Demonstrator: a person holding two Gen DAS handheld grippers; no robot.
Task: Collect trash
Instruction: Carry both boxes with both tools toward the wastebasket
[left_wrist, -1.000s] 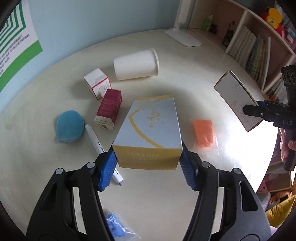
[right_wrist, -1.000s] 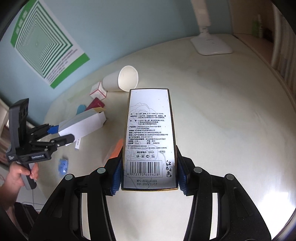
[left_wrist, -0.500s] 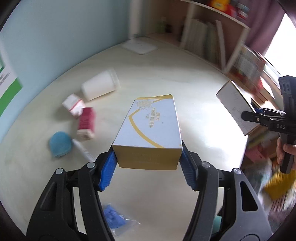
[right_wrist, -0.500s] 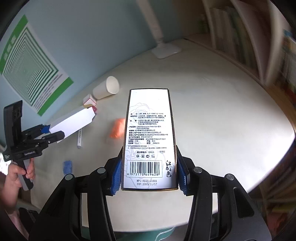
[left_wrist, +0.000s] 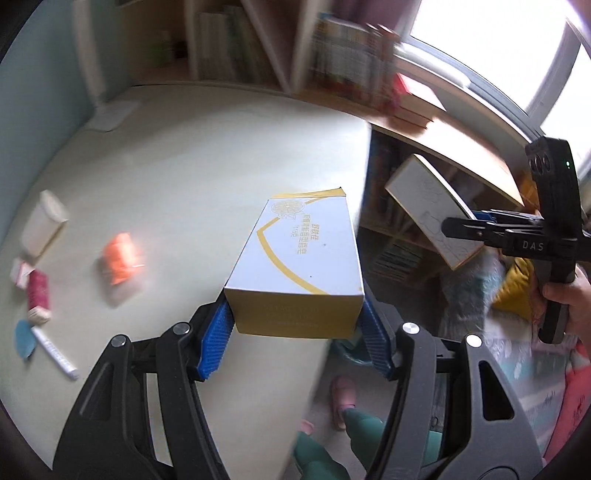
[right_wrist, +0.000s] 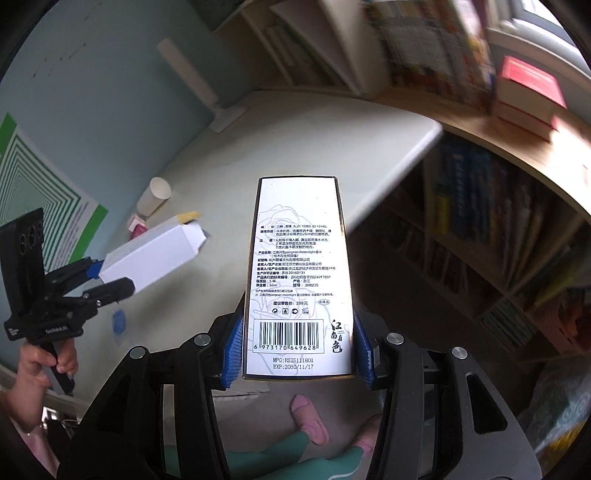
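Note:
My left gripper (left_wrist: 295, 336) is shut on a white and yellow box (left_wrist: 299, 258), held in the air over the table's right edge. My right gripper (right_wrist: 297, 350) is shut on a tall white perfume box (right_wrist: 299, 273) with a barcode, held beyond the table edge above the floor. Each gripper shows in the other's view: the right gripper (left_wrist: 480, 229) with its perfume box (left_wrist: 432, 210), the left gripper (right_wrist: 107, 280) with its white and yellow box (right_wrist: 155, 254). On the table lie a paper cup (right_wrist: 153, 197), an orange packet (left_wrist: 120, 258), a red carton (left_wrist: 37, 295) and a blue packet (right_wrist: 119, 321).
The cream table (left_wrist: 184, 166) ends at its right edge (left_wrist: 365, 192). Bookshelves (right_wrist: 480, 221) stand beyond it. A lamp base (right_wrist: 229, 116) sits at the table's back. A marker (left_wrist: 55, 354) and blue pad (left_wrist: 24, 338) lie at the left. My feet in pink slippers (right_wrist: 308, 417) are on the floor below.
Both grippers have swung to the right with their boxes, from over the table to its right edge and the floor beyond. The items on the table have slid left in view.

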